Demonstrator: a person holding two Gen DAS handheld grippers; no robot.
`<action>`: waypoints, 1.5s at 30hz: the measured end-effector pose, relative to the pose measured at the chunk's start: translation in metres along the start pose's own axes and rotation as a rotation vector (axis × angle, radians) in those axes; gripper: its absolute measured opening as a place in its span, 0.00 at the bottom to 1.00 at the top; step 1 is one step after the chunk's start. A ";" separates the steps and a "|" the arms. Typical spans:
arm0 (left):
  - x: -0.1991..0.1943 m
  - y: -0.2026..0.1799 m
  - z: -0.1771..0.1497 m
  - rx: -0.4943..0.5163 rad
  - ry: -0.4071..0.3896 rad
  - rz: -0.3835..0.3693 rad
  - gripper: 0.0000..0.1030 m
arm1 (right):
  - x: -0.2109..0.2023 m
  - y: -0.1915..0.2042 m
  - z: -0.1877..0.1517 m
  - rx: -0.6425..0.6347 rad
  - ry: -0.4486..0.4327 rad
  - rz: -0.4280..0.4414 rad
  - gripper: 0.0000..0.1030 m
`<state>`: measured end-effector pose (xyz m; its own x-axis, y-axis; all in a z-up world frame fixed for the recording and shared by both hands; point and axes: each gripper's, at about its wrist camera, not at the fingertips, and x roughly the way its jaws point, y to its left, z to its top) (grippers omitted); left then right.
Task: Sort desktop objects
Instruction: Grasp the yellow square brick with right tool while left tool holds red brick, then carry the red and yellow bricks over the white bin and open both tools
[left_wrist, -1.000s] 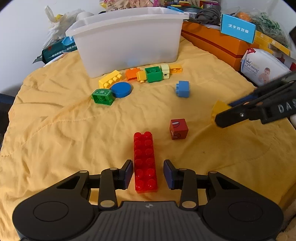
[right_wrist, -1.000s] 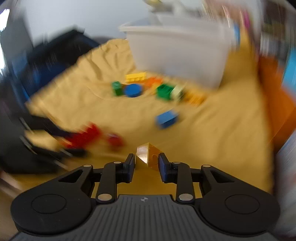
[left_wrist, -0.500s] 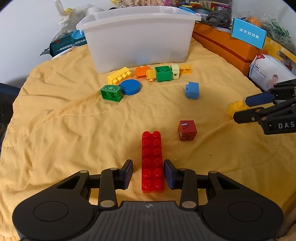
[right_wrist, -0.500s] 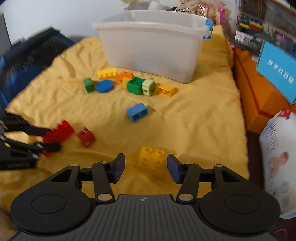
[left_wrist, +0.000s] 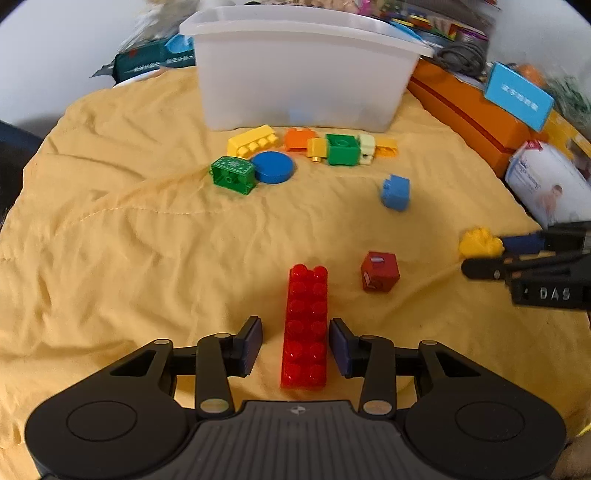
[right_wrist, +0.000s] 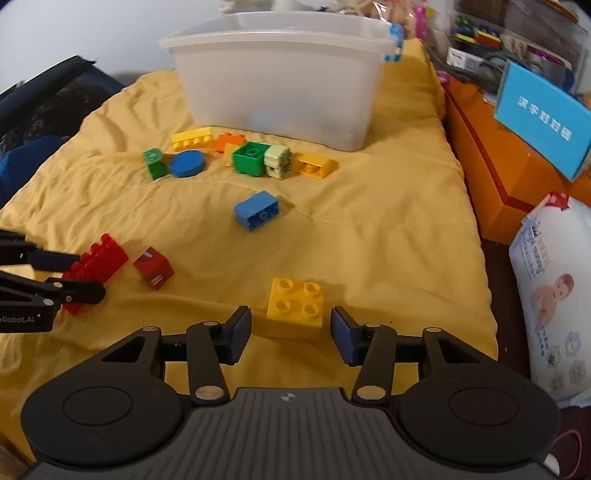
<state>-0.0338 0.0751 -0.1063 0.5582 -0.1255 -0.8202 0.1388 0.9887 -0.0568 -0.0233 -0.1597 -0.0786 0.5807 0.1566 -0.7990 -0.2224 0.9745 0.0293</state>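
Note:
A long red brick (left_wrist: 306, 325) lies on the yellow cloth between the fingers of my open left gripper (left_wrist: 295, 347); the pads stand apart from it. A square yellow brick (right_wrist: 295, 308) lies on the cloth between the fingers of my open right gripper (right_wrist: 291, 332), not touched. It also shows in the left wrist view (left_wrist: 480, 242) at the right gripper's tips. A small red cube (left_wrist: 379, 271) sits beside the red brick. A blue brick (left_wrist: 396, 192) lies farther off. A white plastic bin (left_wrist: 303, 70) stands at the back.
A row of bricks lies before the bin: yellow (left_wrist: 253, 142), orange (left_wrist: 299, 138), green (left_wrist: 342, 149), a blue disc (left_wrist: 273, 167), a green block (left_wrist: 232, 174). An orange box (left_wrist: 469, 110) and a wipes pack (right_wrist: 554, 302) line the right edge.
My right gripper let go of the yellow brick, which now lies flat on the cloth, and its fingers opened wide. The left gripper stayed around the red brick.

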 end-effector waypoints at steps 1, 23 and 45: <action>0.000 -0.003 0.000 0.020 -0.001 0.020 0.29 | 0.003 0.000 0.000 0.000 0.009 -0.004 0.43; -0.069 -0.010 0.090 0.154 -0.266 0.039 0.26 | -0.044 0.012 0.061 -0.224 -0.202 -0.003 0.33; 0.022 0.012 0.249 0.095 -0.293 0.105 0.27 | 0.026 -0.030 0.210 -0.024 -0.317 -0.039 0.34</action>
<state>0.1840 0.0640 0.0170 0.7831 -0.0552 -0.6195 0.1364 0.9871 0.0844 0.1630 -0.1512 0.0258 0.8035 0.1648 -0.5721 -0.2113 0.9773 -0.0153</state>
